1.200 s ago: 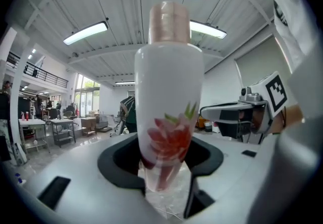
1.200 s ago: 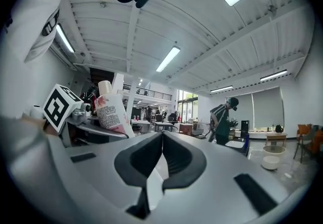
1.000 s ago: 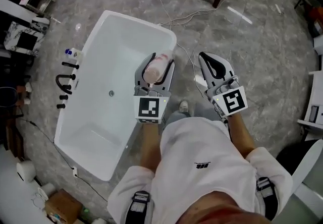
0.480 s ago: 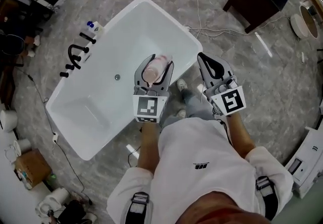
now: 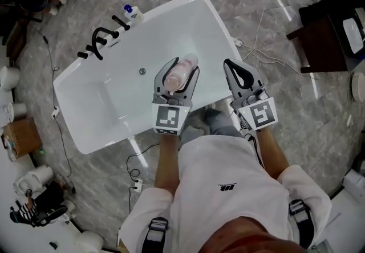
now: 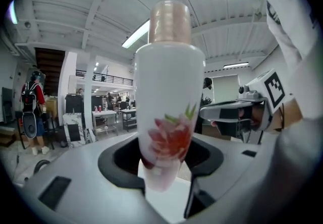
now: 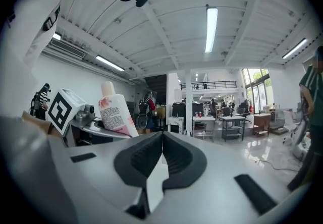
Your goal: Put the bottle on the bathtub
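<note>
A white bottle (image 5: 178, 74) with a pink flower print and a beige cap lies between the jaws of my left gripper (image 5: 179, 70), which is shut on it. In the left gripper view the bottle (image 6: 169, 112) fills the middle, cap away from me, its base between the pads of the left gripper (image 6: 164, 162). The white bathtub (image 5: 194, 29) lies below, and the bottle hangs over its near side. My right gripper (image 5: 235, 69) is shut and holds nothing, above the tub's near right corner. In the right gripper view its tips (image 7: 162, 134) meet, with the bottle (image 7: 115, 109) at the left.
Black tap fittings (image 5: 100, 38) and a small blue-capped bottle (image 5: 132, 12) stand on the tub's far rim. Cables (image 5: 262, 12) trail over the grey marble floor. A dark cabinet (image 5: 336, 24) is at the right, a cardboard box (image 5: 20, 135) and rolls at the left.
The view has swung round: the tub has shifted from the left to under both grippers. The left gripper keeps the bottle; the right stays shut.
</note>
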`<action>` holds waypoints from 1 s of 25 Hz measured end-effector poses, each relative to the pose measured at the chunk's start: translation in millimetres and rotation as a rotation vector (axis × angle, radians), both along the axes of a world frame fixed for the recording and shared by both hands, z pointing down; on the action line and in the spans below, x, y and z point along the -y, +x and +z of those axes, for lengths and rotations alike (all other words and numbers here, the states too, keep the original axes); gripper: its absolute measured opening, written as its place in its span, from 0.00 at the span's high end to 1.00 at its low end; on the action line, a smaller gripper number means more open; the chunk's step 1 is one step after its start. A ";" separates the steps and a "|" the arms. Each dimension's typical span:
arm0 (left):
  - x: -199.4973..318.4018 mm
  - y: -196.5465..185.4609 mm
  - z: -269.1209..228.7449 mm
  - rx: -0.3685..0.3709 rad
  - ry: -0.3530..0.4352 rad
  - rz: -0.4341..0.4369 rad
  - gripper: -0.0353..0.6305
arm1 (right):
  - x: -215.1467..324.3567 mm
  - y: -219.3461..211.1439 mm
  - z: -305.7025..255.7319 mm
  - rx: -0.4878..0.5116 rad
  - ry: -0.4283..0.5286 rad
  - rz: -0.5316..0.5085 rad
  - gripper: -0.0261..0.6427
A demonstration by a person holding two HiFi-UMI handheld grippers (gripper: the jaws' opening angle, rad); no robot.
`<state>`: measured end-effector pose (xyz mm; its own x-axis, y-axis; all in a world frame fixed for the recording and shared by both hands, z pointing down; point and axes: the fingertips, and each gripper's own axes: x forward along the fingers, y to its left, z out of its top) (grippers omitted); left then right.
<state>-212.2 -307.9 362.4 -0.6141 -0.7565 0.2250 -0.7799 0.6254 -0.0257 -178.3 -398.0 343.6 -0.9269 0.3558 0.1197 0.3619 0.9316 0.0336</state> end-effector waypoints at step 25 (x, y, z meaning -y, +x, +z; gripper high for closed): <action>-73.3 -200.7 153.8 -0.022 -0.038 -0.223 0.61 | -71.2 -210.1 145.8 -0.025 0.011 -0.173 0.97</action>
<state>-412.9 -234.6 516.2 -0.7599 -0.5930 0.2662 -0.6228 0.7815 -0.0371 -388.4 -326.8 489.4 -0.8487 0.5081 0.1467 0.5175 0.8551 0.0320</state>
